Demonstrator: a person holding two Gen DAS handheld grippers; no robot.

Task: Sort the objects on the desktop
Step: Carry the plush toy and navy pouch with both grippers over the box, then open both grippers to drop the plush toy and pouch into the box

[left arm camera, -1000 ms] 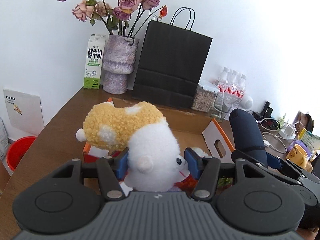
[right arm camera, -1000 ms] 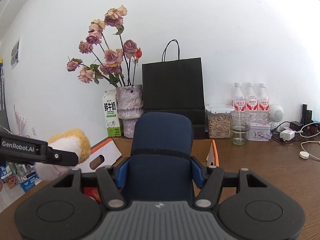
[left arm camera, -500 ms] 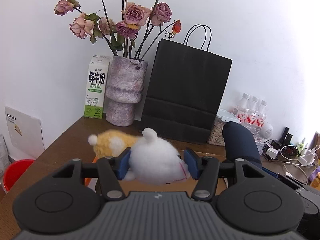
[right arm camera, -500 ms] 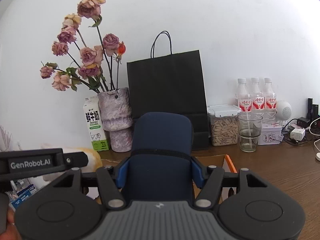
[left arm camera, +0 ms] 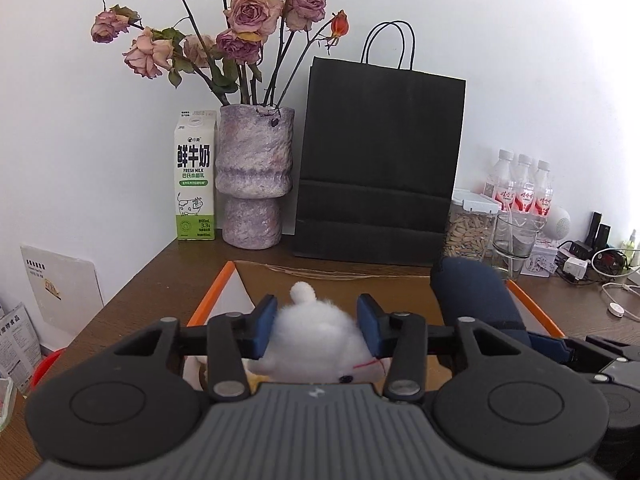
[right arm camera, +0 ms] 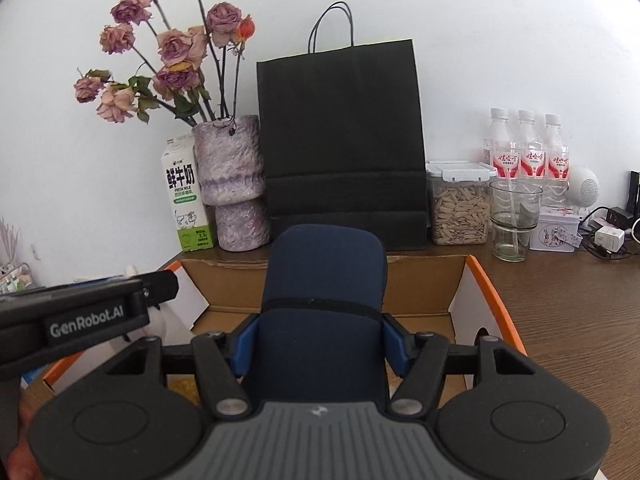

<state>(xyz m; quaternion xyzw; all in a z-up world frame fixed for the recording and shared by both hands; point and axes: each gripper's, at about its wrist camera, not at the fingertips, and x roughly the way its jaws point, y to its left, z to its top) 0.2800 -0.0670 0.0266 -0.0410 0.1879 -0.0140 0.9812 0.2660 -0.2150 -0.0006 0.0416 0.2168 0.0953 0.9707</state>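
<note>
Over the box [left arm camera: 400,280] — plush toy [left arm camera: 316,332] lower now, left tool [left arm camera: 316,320] opening around it.

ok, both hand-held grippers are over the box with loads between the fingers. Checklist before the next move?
1. Left hand-held gripper over the orange-edged cardboard box: ok.
2. Left jaws opening, fluffy white plush toy between them, pads free of it: cannot tell.
3. Right hand-held gripper over the box: ok.
4. Right jaws opening, dark navy padded pouch between the pads: ok.
5. Landing room in the box below the pouch: cannot tell.
6. Glass cup and black paper bag stand outside the box: ok.
</note>
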